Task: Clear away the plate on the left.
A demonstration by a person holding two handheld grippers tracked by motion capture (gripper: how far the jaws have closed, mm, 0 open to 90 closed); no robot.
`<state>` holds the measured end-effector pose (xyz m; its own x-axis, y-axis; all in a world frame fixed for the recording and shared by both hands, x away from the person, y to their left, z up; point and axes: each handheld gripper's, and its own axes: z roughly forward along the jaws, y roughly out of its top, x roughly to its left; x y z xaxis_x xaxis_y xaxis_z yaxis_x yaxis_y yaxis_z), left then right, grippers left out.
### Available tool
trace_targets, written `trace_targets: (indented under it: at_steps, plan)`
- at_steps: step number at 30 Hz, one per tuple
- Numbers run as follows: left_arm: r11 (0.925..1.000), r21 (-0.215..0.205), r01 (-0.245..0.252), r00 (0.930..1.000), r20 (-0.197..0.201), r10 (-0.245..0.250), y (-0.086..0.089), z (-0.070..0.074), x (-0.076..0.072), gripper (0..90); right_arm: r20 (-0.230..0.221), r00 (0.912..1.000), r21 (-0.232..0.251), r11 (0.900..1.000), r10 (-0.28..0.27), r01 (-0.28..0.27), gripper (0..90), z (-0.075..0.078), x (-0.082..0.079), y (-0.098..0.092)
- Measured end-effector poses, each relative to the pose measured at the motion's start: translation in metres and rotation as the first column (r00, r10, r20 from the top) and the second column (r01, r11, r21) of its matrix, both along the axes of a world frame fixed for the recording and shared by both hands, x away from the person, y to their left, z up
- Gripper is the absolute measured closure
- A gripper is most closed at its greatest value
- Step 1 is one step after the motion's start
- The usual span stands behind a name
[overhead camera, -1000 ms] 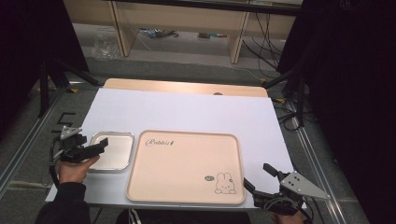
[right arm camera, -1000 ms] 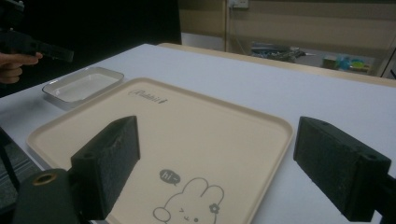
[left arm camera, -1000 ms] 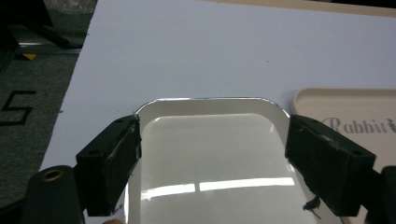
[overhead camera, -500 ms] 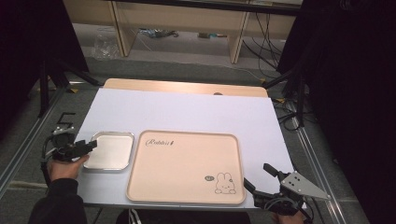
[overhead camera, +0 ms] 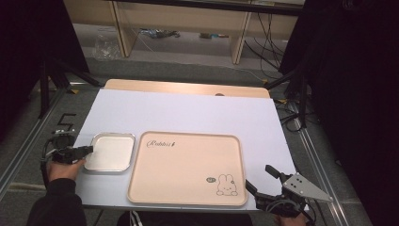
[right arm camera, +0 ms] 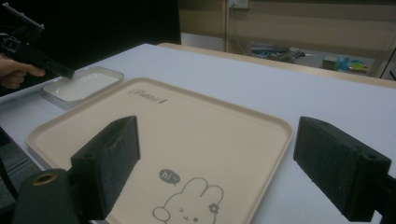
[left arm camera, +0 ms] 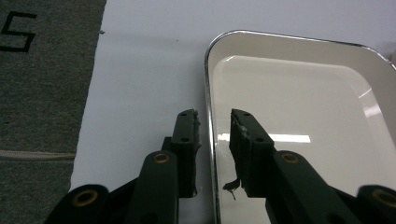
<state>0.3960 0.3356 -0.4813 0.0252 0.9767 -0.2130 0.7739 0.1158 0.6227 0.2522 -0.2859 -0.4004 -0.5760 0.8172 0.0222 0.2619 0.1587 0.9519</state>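
The left gripper (left arm camera: 214,133) has its jaws slightly parted astride the near-left rim of the dish (left arm camera: 299,107), one inside, one outside, not yet pinching. The dish lies near the desk's (overhead camera: 188,113) left edge, just beside the tray (overhead camera: 188,169). It looks light, rigid and glossy, likely slippery; the thin rim is the only hold. The right gripper (right arm camera: 229,163) is wide open and empty at the tray's near-right corner.

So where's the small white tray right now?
In the high view, the small white tray sits near the table's left edge, beside the beige rabbit tray, its rim between the left claw's jaws.
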Motion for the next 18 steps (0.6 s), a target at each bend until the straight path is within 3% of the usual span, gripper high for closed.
trace_targets:
  at_steps: [5, 11, 15, 18]
  plan:
    - [0.9992, -0.034, 0.019, 0.9990, -0.041, -0.021, 0.005, -0.004, 0.003, 80.0, -0.003, 1.0000, -0.005, 1.000, -0.001, 0.001, 15.2, 0.000, 0.000, 0.000]
    - [0.9972, -0.075, 0.004, 0.9995, -0.032, -0.006, 0.006, -0.005, 0.005, 85.3, -0.002, 1.0000, -0.007, 1.000, 0.000, 0.000, 15.2, 0.000, 0.000, 0.000]
    - [0.9934, -0.114, -0.009, 0.9989, -0.047, 0.004, 0.010, -0.005, 0.005, 87.2, 0.001, 1.0000, -0.005, 1.000, 0.001, -0.001, 15.3, 0.000, 0.000, 0.000]
    - [0.9905, -0.136, -0.020, 0.9995, -0.027, 0.016, 0.012, -0.004, 0.005, 87.8, 0.006, 1.0000, 0.003, 1.000, 0.003, -0.003, 15.2, -0.001, 0.000, 0.001]
